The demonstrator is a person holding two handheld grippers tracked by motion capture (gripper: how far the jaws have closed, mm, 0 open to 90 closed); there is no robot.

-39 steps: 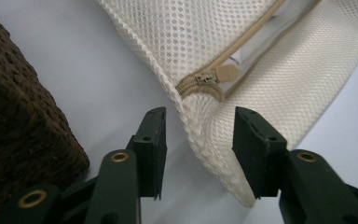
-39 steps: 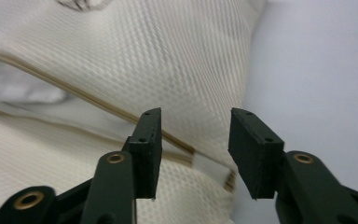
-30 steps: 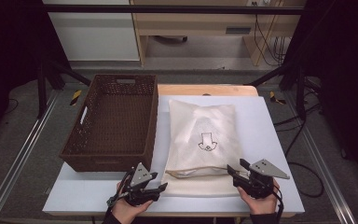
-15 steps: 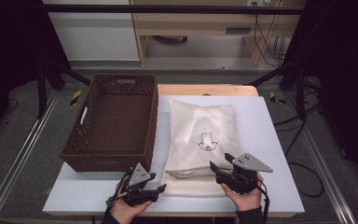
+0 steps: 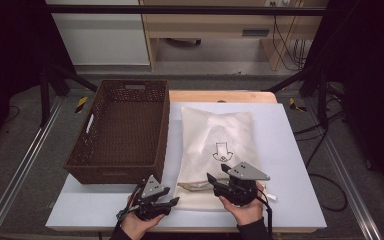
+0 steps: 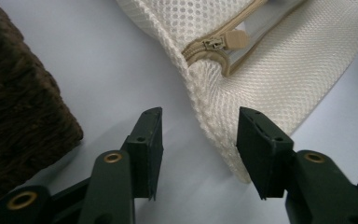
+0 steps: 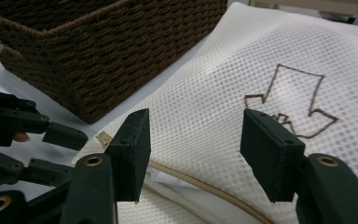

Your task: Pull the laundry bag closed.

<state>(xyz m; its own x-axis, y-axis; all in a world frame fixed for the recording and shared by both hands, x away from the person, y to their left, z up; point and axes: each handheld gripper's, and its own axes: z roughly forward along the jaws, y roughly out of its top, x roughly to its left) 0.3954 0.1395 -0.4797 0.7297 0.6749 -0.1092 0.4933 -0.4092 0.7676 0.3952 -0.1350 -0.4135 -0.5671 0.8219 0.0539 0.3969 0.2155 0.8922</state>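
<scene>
The mesh bag point(image 5: 217, 150) lies flat on the white table point(image 5: 290, 150), its long side running from the near edge toward the far edge, just right of the wicker basket point(image 5: 122, 132) that stands at the table's left side. A brown arrow point(image 5: 223, 151) is stitched on the bag's top face. The zipper point(image 6: 213, 44) runs along the bag's near end, its tan pull sitting at the near left corner, and the mouth there gapes a little.

My left tongs point(image 5: 172, 201) rest low at the table's near edge, just off the bag's near left corner. In the left gripper view point(image 6: 199, 135) the jaws stand about half open and have just been closing; the corner seam of the bag lies between them, but neither pad presses on it. The basket's near corner point(image 6: 18, 116) sits close on the other side.

My right tongs point(image 5: 213, 180) hang over the bag's near end, pointing toward the basket. In the right gripper view point(image 7: 193, 140) the jaws stand well apart above the mesh and have just been narrowing a little; nothing is gripped, with the arrow point(image 7: 291, 100) behind the far pad and my left tongs point(image 7: 51, 135) beyond the bag's edge.
</scene>
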